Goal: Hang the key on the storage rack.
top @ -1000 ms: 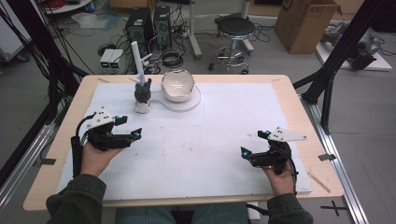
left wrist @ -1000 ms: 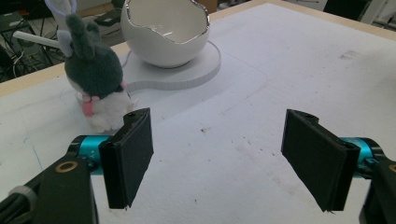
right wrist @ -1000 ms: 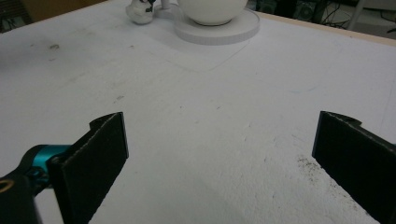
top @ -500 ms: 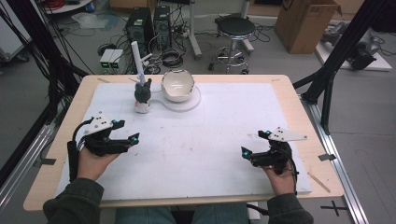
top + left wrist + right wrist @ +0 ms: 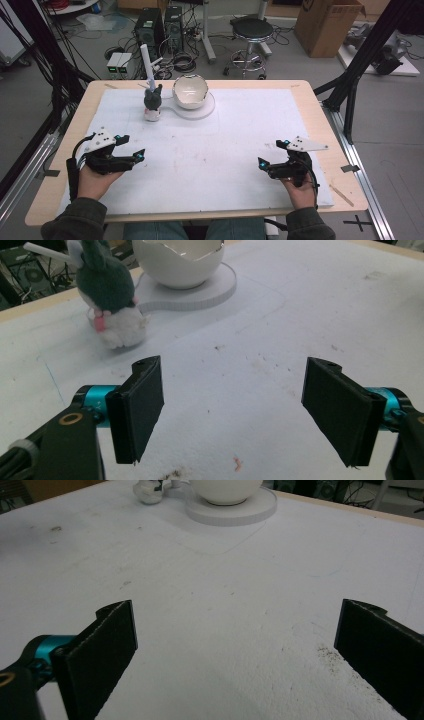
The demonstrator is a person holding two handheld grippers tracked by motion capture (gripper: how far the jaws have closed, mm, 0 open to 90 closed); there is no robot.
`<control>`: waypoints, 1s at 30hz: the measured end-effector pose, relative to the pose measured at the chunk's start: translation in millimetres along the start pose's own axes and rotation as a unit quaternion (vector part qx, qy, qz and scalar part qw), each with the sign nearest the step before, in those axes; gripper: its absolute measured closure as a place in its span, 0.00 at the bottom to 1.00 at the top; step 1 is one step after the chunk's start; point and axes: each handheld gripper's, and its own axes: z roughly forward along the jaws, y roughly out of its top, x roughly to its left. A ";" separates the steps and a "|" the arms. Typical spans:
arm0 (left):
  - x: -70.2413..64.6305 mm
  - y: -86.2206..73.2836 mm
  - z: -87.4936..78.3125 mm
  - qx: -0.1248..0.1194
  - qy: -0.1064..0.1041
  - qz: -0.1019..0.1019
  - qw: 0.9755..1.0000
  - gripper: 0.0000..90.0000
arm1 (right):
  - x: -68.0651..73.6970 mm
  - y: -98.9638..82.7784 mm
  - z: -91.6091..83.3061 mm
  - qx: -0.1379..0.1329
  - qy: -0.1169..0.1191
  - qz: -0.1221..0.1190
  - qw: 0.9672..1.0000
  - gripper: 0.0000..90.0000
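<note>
Black jaws wide and empty, the left gripper (image 5: 131, 159) has edged nearer the person, the plush toy (image 5: 111, 300) well ahead untouched, the right gripper (image 5: 267, 167) equally wide.

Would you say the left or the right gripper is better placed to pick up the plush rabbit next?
Left, probably. The left gripper sits on the same side of the table as the plush rabbit, jaws open and aimed near it. The right gripper lies farther across.
</note>
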 end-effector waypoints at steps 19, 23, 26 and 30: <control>-4.8 -17.1 -12.5 -0.001 0.001 -0.001 1.000 0.27 | 0.2 -0.3 0.4 0.003 -0.003 0.003 1.000 0.03; -5.8 -20.9 -15.2 0.001 0.003 -0.001 1.000 0.27 | 0.5 -0.5 1.3 0.005 -0.001 0.001 1.000 0.03; -5.8 -23.2 -16.4 0.001 0.000 -0.005 1.000 0.27 | 0.7 -0.8 1.8 0.008 0.000 0.002 1.000 0.03; -7.3 -26.4 -16.6 0.003 -0.002 -0.006 1.000 0.27 | 0.3 -1.0 1.7 0.008 0.000 0.001 1.000 0.03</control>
